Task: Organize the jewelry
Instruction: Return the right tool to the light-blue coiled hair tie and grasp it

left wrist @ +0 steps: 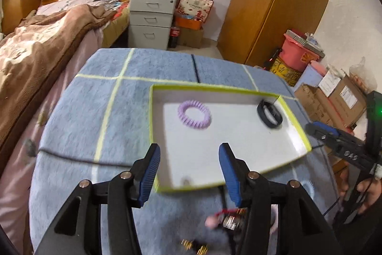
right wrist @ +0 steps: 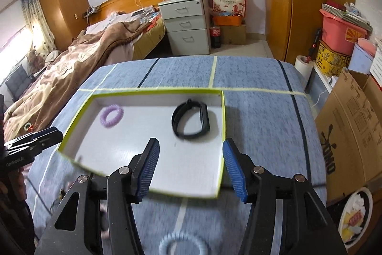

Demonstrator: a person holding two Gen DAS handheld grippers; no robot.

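Observation:
A white tray with a lime-green rim (left wrist: 216, 87) (right wrist: 152, 92) lies on the blue cloth. In it lie a purple spiral ring (left wrist: 194, 114) (right wrist: 111, 116) and a black wristband (left wrist: 269, 113) (right wrist: 191, 120). My left gripper (left wrist: 189, 171) is open and empty over the tray's near left corner. My right gripper (right wrist: 189, 166) is open and empty over the tray's near right part; it shows in the left wrist view (left wrist: 334, 138). A light-blue spiral ring (right wrist: 183, 244) lies on the cloth below the right gripper. Blurred beaded jewelry (left wrist: 226, 221) lies on the cloth below the left gripper.
The blue checked cloth (left wrist: 95, 111) covers the table. A bed (left wrist: 35, 44) stands to the left, a grey drawer unit (left wrist: 150, 18) behind, a wardrobe (left wrist: 274, 4) and cardboard boxes (right wrist: 346, 126) to the right.

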